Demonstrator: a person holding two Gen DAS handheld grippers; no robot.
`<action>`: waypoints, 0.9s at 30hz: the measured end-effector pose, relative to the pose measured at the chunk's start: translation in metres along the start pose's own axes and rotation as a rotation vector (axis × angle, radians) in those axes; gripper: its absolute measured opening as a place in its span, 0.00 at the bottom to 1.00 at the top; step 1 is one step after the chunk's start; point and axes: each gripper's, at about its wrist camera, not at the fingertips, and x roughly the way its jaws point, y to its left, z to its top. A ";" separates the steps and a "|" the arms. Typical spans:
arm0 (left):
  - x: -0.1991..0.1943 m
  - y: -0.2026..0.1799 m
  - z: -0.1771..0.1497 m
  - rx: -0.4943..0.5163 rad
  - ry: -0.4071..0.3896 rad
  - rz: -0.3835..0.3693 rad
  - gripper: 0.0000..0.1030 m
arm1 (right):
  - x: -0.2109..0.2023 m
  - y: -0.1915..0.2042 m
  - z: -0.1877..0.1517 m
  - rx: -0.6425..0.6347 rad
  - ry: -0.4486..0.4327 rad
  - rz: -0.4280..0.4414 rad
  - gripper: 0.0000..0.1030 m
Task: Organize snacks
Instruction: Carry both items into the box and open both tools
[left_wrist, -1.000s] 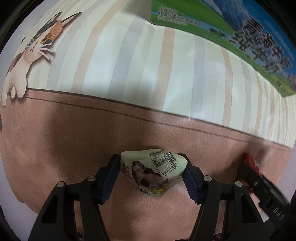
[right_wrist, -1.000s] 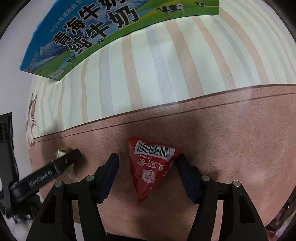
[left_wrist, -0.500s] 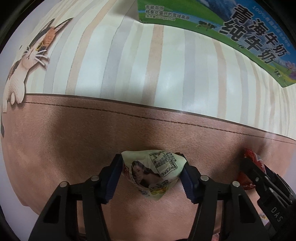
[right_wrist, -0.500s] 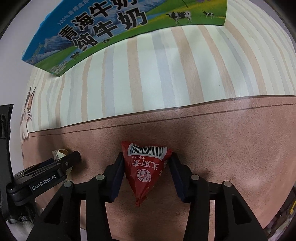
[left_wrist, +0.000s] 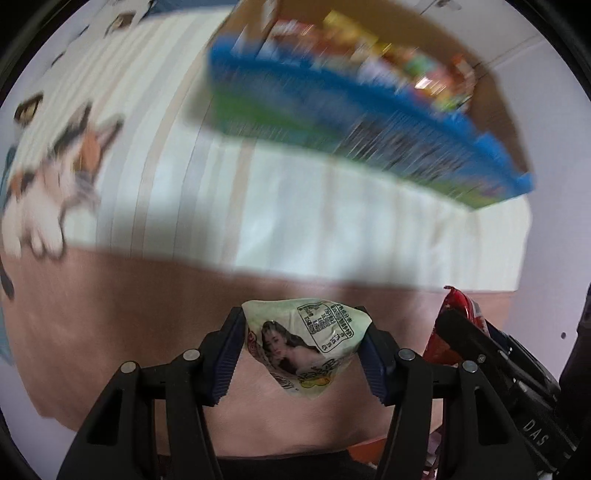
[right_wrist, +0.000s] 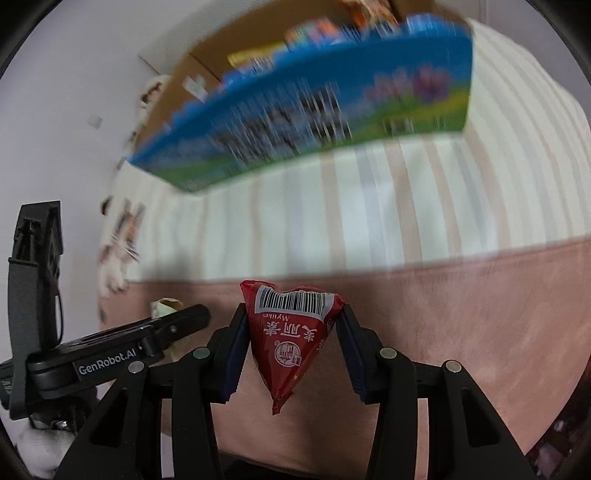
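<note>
The left claw (left_wrist: 303, 347) is clamped on a pale snack pack (left_wrist: 304, 341), the right claw (right_wrist: 291, 343) on a red pack (right_wrist: 290, 338). Both packs hang above the cloth-covered worktop (right_wrist: 461, 295), near the open box (right_wrist: 314, 122) of snacks.

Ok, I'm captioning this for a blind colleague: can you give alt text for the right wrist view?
The right gripper is shut on a red triangular snack packet with a barcode, above a pink and striped cloth. Beyond it, blurred, stands a blue-green carton with snacks inside; the left gripper shows at the left.
</note>
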 end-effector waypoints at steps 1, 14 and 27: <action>-0.011 -0.011 0.011 0.023 -0.018 -0.015 0.54 | -0.011 0.000 0.009 -0.001 -0.018 0.013 0.48; -0.076 -0.082 0.174 0.188 -0.108 0.002 0.54 | -0.090 -0.004 0.175 -0.040 -0.130 -0.004 0.48; 0.005 -0.100 0.280 0.241 0.089 0.160 0.54 | -0.030 -0.046 0.283 -0.016 0.077 -0.151 0.48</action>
